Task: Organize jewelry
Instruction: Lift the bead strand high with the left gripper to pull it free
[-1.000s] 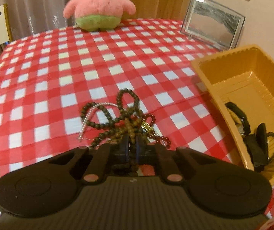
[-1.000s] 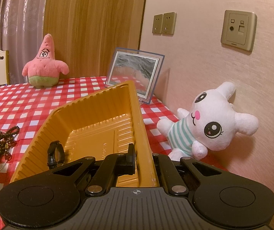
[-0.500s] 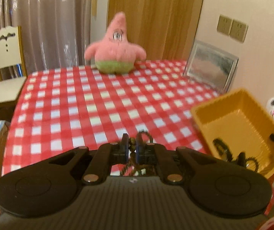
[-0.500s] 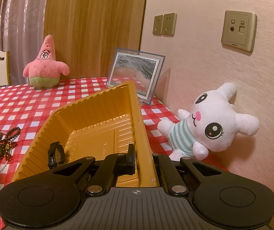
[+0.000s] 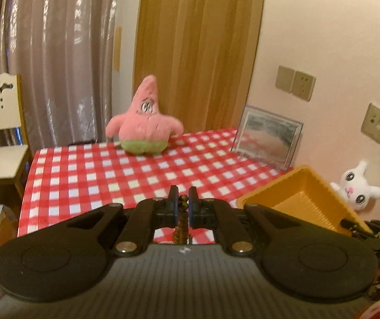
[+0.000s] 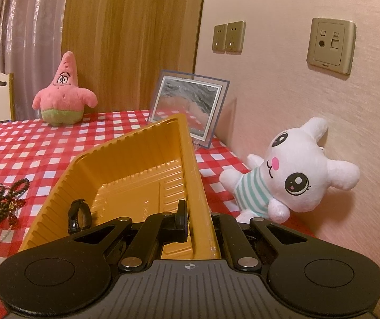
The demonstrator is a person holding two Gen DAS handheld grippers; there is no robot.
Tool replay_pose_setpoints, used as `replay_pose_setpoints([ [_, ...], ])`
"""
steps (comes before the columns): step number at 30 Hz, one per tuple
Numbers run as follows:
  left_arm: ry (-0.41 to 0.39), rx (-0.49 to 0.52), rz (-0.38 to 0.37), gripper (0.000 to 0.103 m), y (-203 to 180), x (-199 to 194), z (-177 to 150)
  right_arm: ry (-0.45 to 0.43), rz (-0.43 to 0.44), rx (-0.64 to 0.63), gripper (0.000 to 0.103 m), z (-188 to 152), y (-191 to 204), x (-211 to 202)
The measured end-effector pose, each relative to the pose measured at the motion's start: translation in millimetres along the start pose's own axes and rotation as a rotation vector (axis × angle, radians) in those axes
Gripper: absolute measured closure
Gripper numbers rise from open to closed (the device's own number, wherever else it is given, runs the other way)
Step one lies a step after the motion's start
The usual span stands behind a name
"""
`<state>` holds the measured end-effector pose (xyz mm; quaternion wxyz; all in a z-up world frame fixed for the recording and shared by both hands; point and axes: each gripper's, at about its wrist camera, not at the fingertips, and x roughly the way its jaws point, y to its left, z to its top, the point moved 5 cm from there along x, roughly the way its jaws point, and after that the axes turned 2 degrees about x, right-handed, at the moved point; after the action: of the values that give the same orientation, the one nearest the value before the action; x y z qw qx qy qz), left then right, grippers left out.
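Yellow tray (image 6: 126, 164) tilted, black bracelet (image 6: 78, 216) inside, right claw (image 6: 198, 218) clamping rim

A pale pink textured wall (image 6: 309, 101) fills the right of both views, carrying a pair of beige switch plates (image 6: 228, 36) and a beige socket plate (image 6: 330, 45). A tall wooden panel (image 5: 198, 50) stands at upper centre, with shiny grey pleated curtains (image 5: 43, 53) to its left. A cream wooden chair (image 5: 2, 143) sits at the left edge under warm, dim light.
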<state>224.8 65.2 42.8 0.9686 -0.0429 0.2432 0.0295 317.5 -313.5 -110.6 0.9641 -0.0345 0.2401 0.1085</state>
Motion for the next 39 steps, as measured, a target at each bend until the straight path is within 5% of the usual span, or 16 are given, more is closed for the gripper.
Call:
replay_pose_setpoints([
  [12,-0.044,0.046,-0.118,0.097,-42,-9,20,-0.007,0.009,0.004,0.099,2,2,-2],
  [26,-0.066,0.089,-0.424,0.097,-145,10,38,-0.022,0.026,-0.003,0.099,7,6,-2],
  [34,-0.022,0.059,-0.566,0.097,-193,30,33,-0.03,0.037,-0.003,0.098,9,7,-2],
  [39,0.073,0.014,-0.605,0.097,-211,62,8,-0.03,0.042,-0.001,0.098,9,6,-2],
])
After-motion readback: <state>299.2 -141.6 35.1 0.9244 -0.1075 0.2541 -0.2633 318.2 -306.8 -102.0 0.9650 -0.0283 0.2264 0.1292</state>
